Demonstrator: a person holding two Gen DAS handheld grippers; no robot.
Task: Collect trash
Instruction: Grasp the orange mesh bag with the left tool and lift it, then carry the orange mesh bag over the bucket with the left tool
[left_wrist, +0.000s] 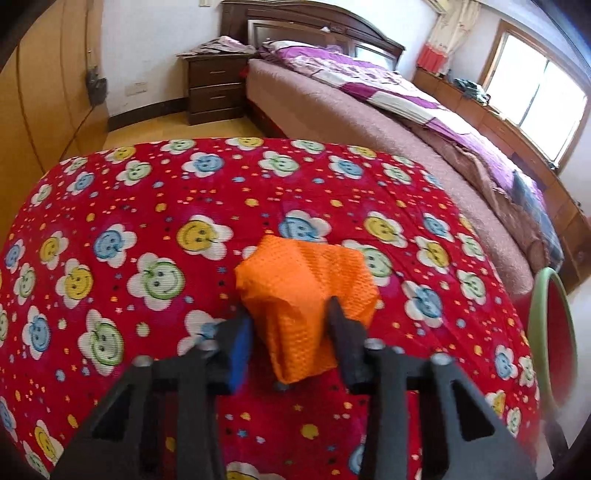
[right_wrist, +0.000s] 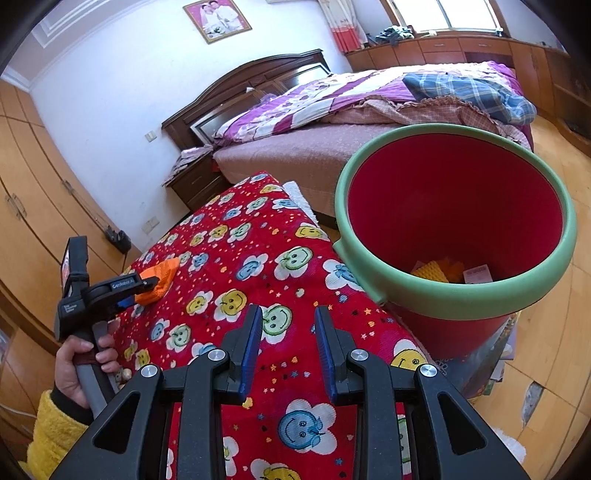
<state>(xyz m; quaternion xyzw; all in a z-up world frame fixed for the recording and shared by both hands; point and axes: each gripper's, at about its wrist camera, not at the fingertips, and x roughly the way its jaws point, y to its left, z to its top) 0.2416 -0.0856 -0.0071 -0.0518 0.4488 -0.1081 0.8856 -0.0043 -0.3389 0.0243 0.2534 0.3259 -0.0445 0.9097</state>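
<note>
Listing items against one landmark, the red smiley-flower cloth (right_wrist: 258, 258) covering the table, from left to right.

Item 1: left hand (right_wrist: 79, 363), in a yellow fuzzy sleeve (right_wrist: 51, 439), off the cloth's left edge, wrapped round a gripper handle.

Item 2: left gripper (left_wrist: 290, 317), over the cloth's left part. Its two fingers stand either side of the orange waffle-textured wad (left_wrist: 304, 295), pressed against the wad's near end, so it is grasping that piece. From the right wrist camera the same orange wad (right_wrist: 160, 278) sits at the gripper's tip, low over the cloth; whether it touches the cloth cannot be told.

Item 3: right gripper (right_wrist: 288, 328), above the cloth's near middle. Blue-padded fingers (right_wrist: 253, 343) are spread with bare cloth showing between them; it is released and holds nothing.

Item 4: red bin with a green rim (right_wrist: 373, 266), beside the cloth's right edge, rim touching or just beside the cloth. Inside, at the bottom, lie yellow and orange waffle-textured scraps (right_wrist: 443, 271) and a small pale slip of paper (right_wrist: 476, 275).

Item 5: bed (right_wrist: 295, 151) with purple patterned bedding, beyond the cloth's far side; dark wooden nightstand (left_wrist: 216, 88) at the bed's head.

Item 6: wooden cabinets (right_wrist: 461, 48) under a window, far beyond the cloth on the right.
</note>
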